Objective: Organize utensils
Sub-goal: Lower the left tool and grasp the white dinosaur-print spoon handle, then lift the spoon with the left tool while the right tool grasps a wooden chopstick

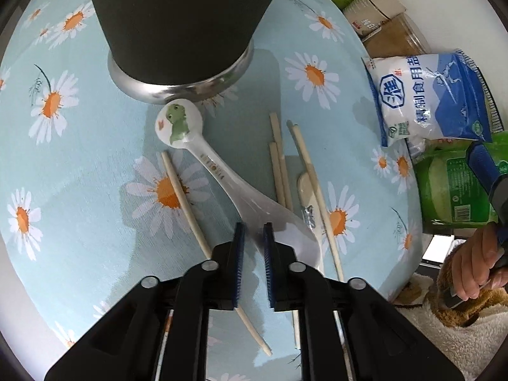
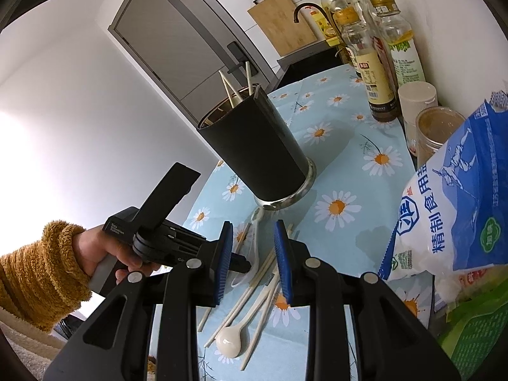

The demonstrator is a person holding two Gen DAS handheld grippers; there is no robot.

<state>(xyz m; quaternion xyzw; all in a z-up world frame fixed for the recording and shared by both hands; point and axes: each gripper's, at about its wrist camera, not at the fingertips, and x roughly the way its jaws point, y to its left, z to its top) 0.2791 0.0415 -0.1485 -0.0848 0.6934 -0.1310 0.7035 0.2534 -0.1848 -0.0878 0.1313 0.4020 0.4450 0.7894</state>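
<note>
A white spoon with a green dinosaur print lies on the daisy tablecloth, its round end at the foot of the black utensil holder. My left gripper points down and is shut on the spoon's wide end. Loose chopsticks and a cream spoon lie beside it. In the right wrist view the holder has chopsticks standing in it. My right gripper hovers open above the pile, holding nothing. The left gripper shows there at the dinosaur spoon, and the cream spoon lies nearer.
A blue-and-white salt bag and a green packet crowd the table's right side. Oil and sauce bottles and jars stand behind them. The table edge curves close on the right, with a hand beyond it.
</note>
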